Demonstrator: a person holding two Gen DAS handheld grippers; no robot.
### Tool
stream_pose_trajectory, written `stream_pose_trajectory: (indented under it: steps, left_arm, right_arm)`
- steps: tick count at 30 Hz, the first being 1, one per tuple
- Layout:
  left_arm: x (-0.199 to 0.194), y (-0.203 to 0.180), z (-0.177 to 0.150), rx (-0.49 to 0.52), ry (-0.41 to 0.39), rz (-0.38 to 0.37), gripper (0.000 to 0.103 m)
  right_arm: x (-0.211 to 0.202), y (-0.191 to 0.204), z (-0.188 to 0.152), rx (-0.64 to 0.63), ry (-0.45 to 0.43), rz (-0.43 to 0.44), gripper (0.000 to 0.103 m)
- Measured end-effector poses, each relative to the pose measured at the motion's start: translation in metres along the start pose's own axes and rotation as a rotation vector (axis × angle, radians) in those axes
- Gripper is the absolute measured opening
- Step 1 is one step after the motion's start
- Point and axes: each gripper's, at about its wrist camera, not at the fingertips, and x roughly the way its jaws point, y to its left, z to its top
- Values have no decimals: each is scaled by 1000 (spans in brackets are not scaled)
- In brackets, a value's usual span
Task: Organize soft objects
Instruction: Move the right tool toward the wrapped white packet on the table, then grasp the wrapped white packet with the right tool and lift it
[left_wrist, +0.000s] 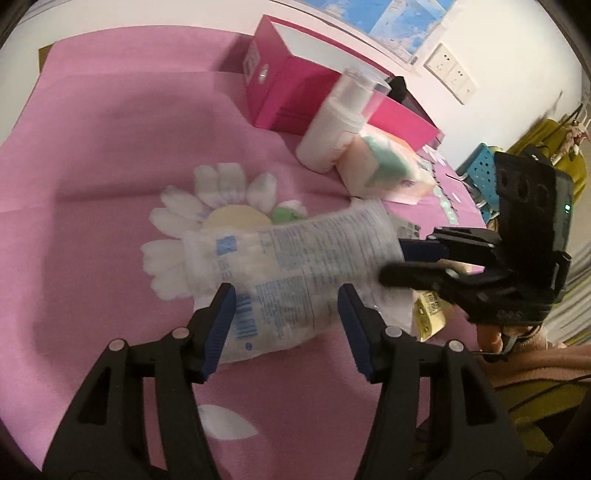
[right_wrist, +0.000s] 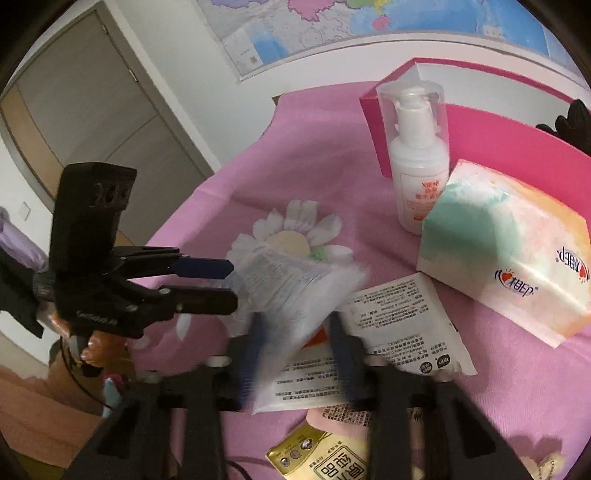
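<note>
A clear plastic bag of cotton pads (left_wrist: 291, 266) lies at the centre of the frame on the pink-clothed surface (left_wrist: 110, 155). The left claw (left_wrist: 286, 325) is spread, straddling the bag's near end without touching it. The right claw (left_wrist: 391, 262), at centre right, looks nearly pressed together on the bag's far edge (whether it truly pinches the film, I cannot tell). A thin pinch could slip, and a sideways tug might knock the white pump bottle (left_wrist: 332, 129) standing upper right.

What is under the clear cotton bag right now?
The cotton bag lies over the cloth's daisy print; its right end overlaps a white packet. Whatever else lies beneath is covered.
</note>
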Motion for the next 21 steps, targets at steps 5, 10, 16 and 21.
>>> stream_pose_trajectory:
  steps: [5,10,16,21]
  left_arm:
    - [-2,2,1,-12,-21,-2,59]
    - [2,8,4,-36,-21,-15,59]
    - [14,-1,2,-8,18,-72,59]
    - [25,-10,7,16,45,-120,59]
  right_arm:
    - [-12,-13,-1,37,-52,41,14]
    - [-32,-32,-4,101,-102,75,10]
    - [-50,-60,-14,184,-133,80,10]
    - [-56,-72,-21,215,-137,65,10]
